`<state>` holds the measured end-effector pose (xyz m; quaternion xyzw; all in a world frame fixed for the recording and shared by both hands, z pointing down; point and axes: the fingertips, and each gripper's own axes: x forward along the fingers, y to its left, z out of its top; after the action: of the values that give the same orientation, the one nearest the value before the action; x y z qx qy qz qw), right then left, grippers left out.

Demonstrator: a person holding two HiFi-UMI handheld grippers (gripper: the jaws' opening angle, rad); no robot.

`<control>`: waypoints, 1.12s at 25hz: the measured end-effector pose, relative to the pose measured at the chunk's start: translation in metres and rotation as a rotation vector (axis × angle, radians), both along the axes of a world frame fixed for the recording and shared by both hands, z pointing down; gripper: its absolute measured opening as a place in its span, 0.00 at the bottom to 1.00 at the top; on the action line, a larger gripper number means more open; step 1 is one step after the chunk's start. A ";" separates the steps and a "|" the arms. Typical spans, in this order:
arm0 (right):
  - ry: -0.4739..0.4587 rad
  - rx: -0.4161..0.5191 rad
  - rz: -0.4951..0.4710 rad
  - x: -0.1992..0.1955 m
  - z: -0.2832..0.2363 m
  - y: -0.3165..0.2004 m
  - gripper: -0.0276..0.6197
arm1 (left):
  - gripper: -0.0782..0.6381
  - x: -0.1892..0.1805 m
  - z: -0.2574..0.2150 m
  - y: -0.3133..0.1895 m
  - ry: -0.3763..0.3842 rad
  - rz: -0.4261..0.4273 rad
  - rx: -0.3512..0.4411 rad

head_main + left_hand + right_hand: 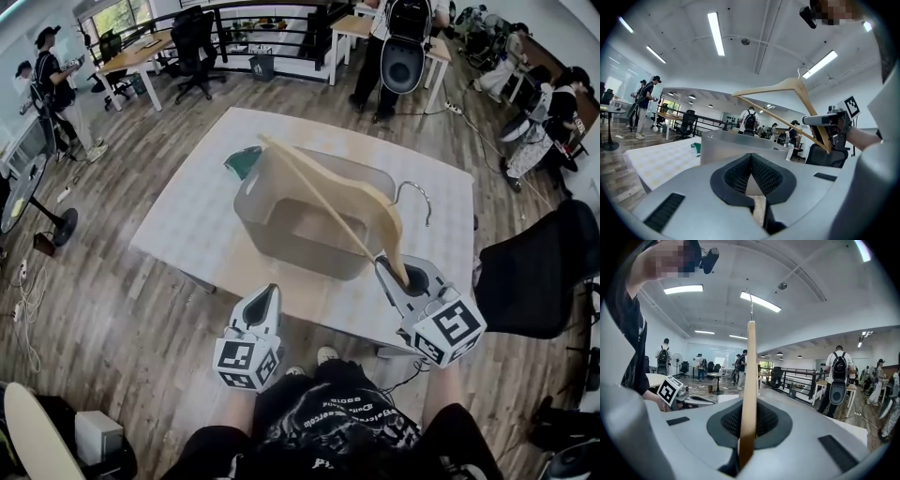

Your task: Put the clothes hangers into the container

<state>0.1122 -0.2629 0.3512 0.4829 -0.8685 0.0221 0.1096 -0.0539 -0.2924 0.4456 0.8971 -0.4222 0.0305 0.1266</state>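
1. Head view: the right tongs (403, 274) are pinched on one end of a pale wooden clothes hanger with a metal hook (323, 192). The hanger slants up and away from them, across the open top of a grey translucent plastic container (281, 230). Its far tip is over the container's far left corner, and its hook sticks out to the right. The container stands on a white patterned worktop (192, 220), with a small green object (246, 161) just behind it. The left tongs (267, 298) are at the worktop's near edge, apart from both container and hanger.

2. Left gripper view: the left tongs (750, 161) have their dark ribbed pads pressed together at the tips, with nothing between them. Beyond them is the container's grey wall. The hanger is in the air above the container, not inside it, with its lower end clamped in the right tongs.

3. Right gripper view: the hanger is seen edge-on, rising upright from between the right tongs (749, 425), which are closed on its wood. Its hook (751, 303) is at the top. The left tongs' marker cube (669, 391) is at lower left.
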 end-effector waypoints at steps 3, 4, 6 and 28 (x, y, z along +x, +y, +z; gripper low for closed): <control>0.027 -0.016 -0.012 0.006 0.003 -0.013 0.05 | 0.14 0.000 0.001 -0.003 0.000 -0.014 0.004; 0.037 -0.024 -0.018 0.008 0.005 -0.017 0.05 | 0.14 0.000 0.002 -0.004 0.000 -0.018 0.004; 0.051 -0.043 -0.033 0.012 0.008 -0.025 0.05 | 0.14 -0.001 0.003 -0.008 -0.002 -0.028 0.003; 0.196 -0.358 -0.126 0.048 0.066 -0.109 0.05 | 0.14 -0.007 0.005 -0.045 -0.004 -0.155 -0.010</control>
<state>0.1606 -0.3717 0.4173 0.4003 -0.8644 0.1220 0.2787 -0.0613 -0.3374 0.4509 0.8611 -0.4904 0.0246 0.1322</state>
